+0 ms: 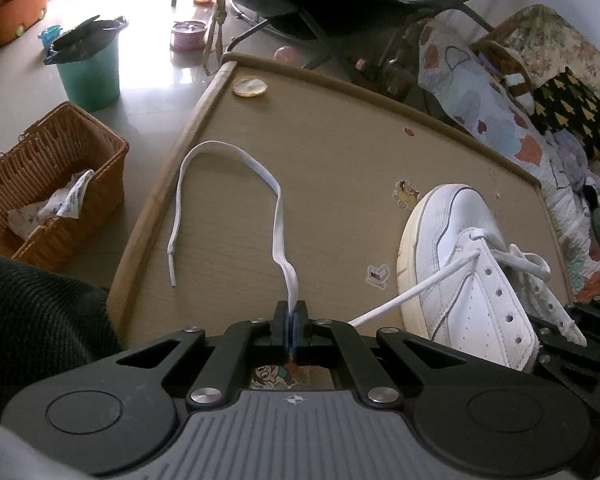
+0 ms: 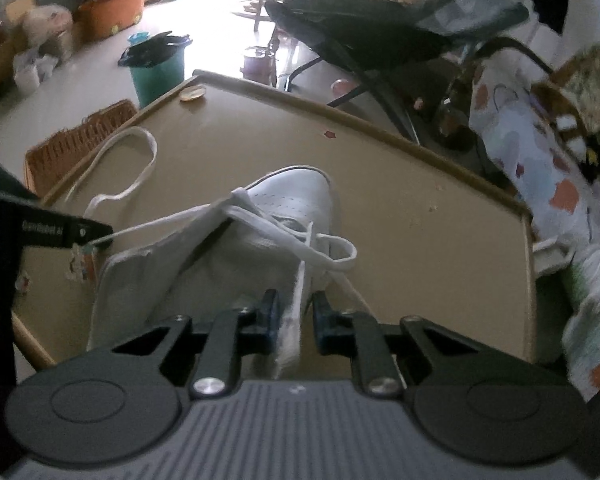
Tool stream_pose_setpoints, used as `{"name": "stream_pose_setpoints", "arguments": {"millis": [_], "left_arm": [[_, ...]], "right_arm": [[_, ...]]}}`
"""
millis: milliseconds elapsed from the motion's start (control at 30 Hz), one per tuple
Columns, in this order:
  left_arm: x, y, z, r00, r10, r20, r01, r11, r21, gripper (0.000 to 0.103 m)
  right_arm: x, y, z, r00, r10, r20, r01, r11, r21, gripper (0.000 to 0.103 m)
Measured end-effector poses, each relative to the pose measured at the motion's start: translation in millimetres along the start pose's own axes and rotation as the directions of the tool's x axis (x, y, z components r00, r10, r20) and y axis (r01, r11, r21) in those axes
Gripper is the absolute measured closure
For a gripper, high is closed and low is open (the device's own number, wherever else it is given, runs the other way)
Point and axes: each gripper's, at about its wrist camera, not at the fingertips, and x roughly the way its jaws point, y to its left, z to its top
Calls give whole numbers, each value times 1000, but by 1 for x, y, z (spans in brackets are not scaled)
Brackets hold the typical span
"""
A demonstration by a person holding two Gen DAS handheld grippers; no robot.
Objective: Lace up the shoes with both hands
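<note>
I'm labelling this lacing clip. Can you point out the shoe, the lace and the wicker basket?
shoe (image 1: pixel 456 216): left wrist view, on the white toe cap.
lace (image 1: pixel 278 208): left wrist view, on the flat strand looping across the table.
wicker basket (image 1: pixel 72 148): left wrist view, on its woven side wall.

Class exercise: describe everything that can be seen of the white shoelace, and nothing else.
The shoelace is a flat, white, woven-looking band. One stretch is pinched in the shut jaws of the left gripper; from there it loops loosely across the tan table and ends in a free tip lying near the table's left edge. Another stretch runs taut from that gripper to the front eyelets of the white shoe. On the shoe's far side the other end lies in loose loops, a strand passing between the right gripper jaws.
</note>
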Motion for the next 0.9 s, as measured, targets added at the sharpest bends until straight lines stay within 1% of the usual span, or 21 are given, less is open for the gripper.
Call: {"name": "stream_pose_setpoints", "arguments": {"millis": [100, 200, 300, 667, 900], "left_arm": [[1, 0, 1, 1000, -3, -1, 3, 1000, 2, 101], [2, 0, 3, 1000, -6, -2, 6, 1000, 9, 101], [3, -2, 3, 1000, -8, -2, 8, 1000, 17, 101], [2, -4, 2, 1000, -6, -4, 6, 1000, 31, 101], [1, -4, 2, 1000, -6, -7, 6, 999, 37, 101]], "right_arm": [[-2, 4, -1, 1000, -27, 0, 27, 999, -36, 87], [-3, 2, -2, 999, -41, -4, 41, 999, -36, 88], [-3, -1, -3, 997, -72, -4, 72, 997, -37, 89], [-1, -27, -9, 993, -114, -13, 114, 991, 66, 88], [3, -40, -11, 990, -140, -18, 141, 984, 105, 88]]}}
